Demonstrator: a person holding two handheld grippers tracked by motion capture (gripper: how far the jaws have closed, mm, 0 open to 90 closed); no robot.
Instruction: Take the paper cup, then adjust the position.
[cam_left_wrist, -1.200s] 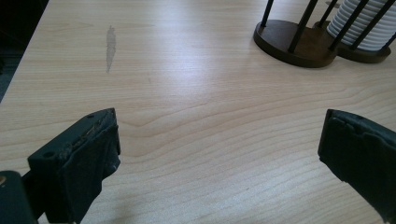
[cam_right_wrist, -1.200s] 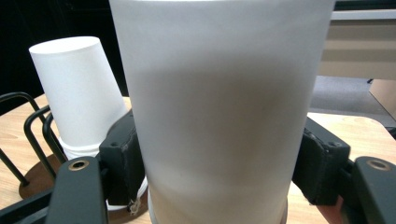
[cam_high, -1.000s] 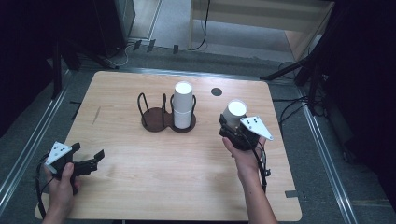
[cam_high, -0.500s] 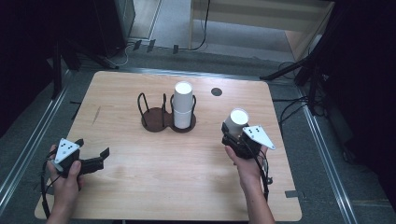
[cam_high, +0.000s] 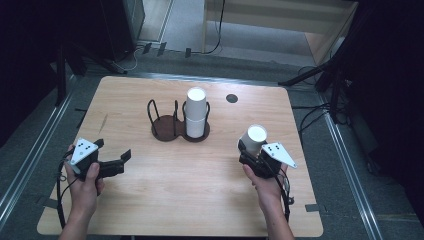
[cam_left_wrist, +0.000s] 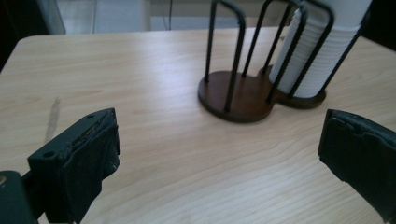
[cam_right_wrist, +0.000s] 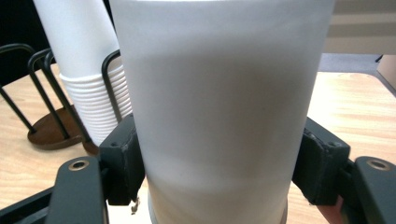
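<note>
1. Paper cup (cam_high: 254, 139), white and upside down, is gripped at the right of the wooden table (cam_high: 150, 200), well apart from the cup holder; it is seen from above with its flat bottom turned up.
2. At the table's left edge, the left gripper (cam_high: 116, 165) is held in a person's left hand (cam_high: 85, 187); its jaws are spread wide with nothing between them, as is confirmed in the left gripper view (cam_left_wrist: 219, 163), where bare wood is seen between the two pads.
3. At the middle of the table, a dark wooden cup holder (cam_high: 172, 131) with black wire loops is placed; its left bay is unfilled, and a stack of white paper cups (cam_high: 196, 112) is stood in its right bay.
4. A small black disc (cam_high: 231, 98) is set into the tabletop just right of the stack.
5. At the right, the right gripper (cam_high: 250, 152) is clamped on the cup; in the right gripper view (cam_right_wrist: 219, 172) both pads are pressed against the cup's sides.
</note>
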